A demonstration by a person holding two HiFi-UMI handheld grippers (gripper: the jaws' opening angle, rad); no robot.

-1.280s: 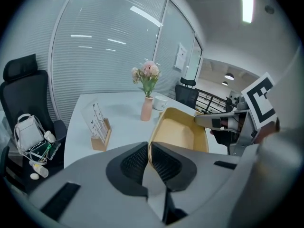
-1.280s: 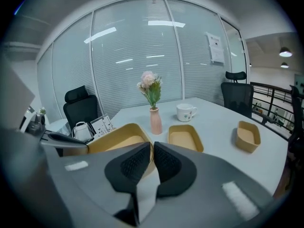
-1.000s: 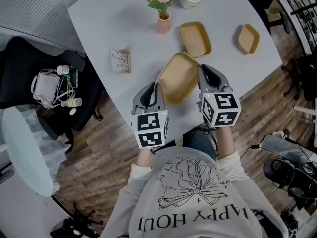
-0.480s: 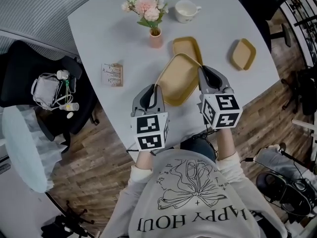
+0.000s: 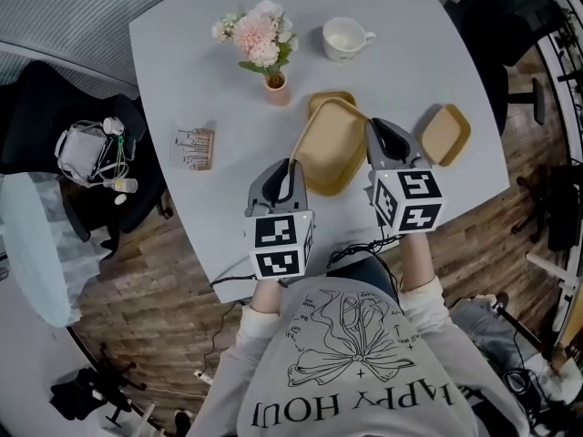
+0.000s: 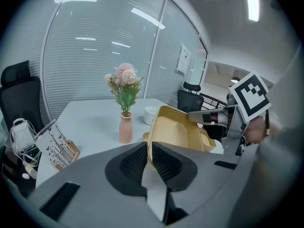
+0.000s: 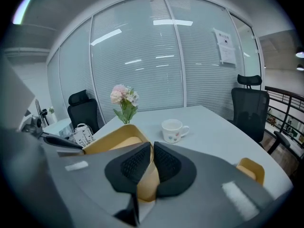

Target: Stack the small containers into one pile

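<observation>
A large tan container (image 5: 330,148) hangs over the white table (image 5: 200,53), held at both ends and tilted. My left gripper (image 5: 290,165) is shut on its near-left rim; its jaws have just been opening slightly, with the rim still between the pads (image 6: 164,161). My right gripper (image 5: 377,131) is shut on the right rim (image 7: 148,175). A medium tan container (image 5: 330,97) lies mostly hidden under the large one. A small tan container (image 5: 444,135) sits to the right, near the table edge.
A pink vase of flowers (image 5: 273,87) stands just left of the containers, with a white cup (image 5: 344,39) behind them. A wooden rack (image 5: 194,147) sits at the left. A black chair with a bag (image 5: 91,153) stands off the table's left side.
Both grippers have carried the large container away from me across the table. It now covers most of the medium container, which lay fully in view before.
</observation>
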